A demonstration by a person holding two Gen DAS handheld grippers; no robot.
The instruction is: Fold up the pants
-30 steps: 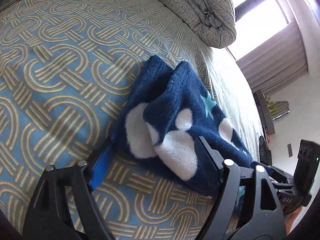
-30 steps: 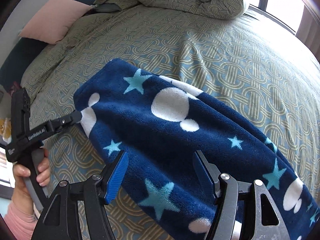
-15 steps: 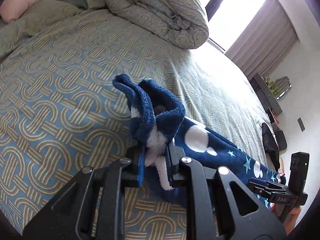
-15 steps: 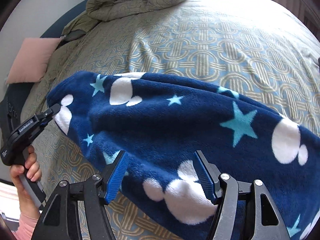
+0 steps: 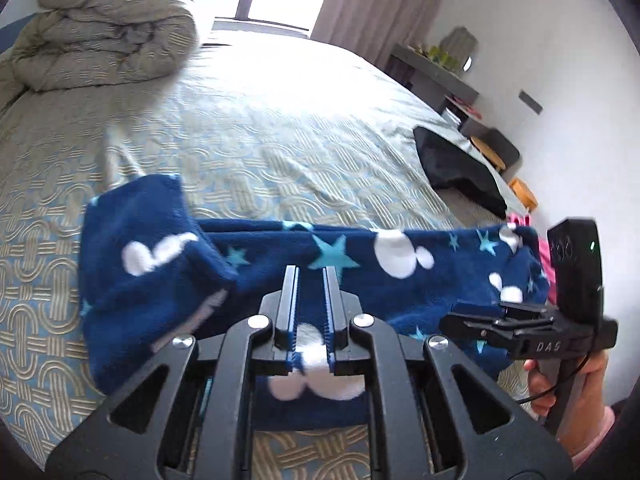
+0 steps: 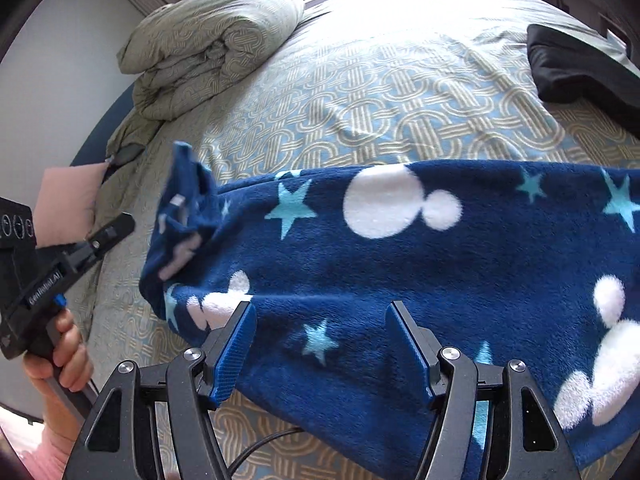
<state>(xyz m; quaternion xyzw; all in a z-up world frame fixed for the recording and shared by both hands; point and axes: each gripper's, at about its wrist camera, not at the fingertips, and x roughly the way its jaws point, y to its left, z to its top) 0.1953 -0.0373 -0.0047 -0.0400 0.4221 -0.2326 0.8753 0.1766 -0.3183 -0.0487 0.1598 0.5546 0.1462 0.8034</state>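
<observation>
Navy fleece pants (image 5: 384,292) with white blobs and light blue stars lie stretched across the patterned bed cover (image 5: 300,128). My left gripper (image 5: 310,270) is shut on a pinch of the fabric, with a white patch showing between its blue pads. One end of the pants (image 5: 144,248) stands up, folded over to the left of the jaws. In the right wrist view the pants (image 6: 380,264) fill the foreground. My right gripper (image 6: 320,308) hovers over them with its jaws wide apart, and the pads do not press the cloth. The lifted end (image 6: 184,216) is blurred.
A rolled duvet (image 5: 108,28) sits at the head of the bed. A black cloth item (image 5: 456,164) lies near the bed's right edge. A pink pillow (image 6: 68,200) lies at the left. A grey shelf (image 5: 436,76) stands along the white wall. A hand (image 5: 580,392) holds the right tool.
My left gripper has closed on the pants' end, lifted it and swung it over toward the rest of the garment. My right gripper has slid sideways along the pants with its jaws still wide.
</observation>
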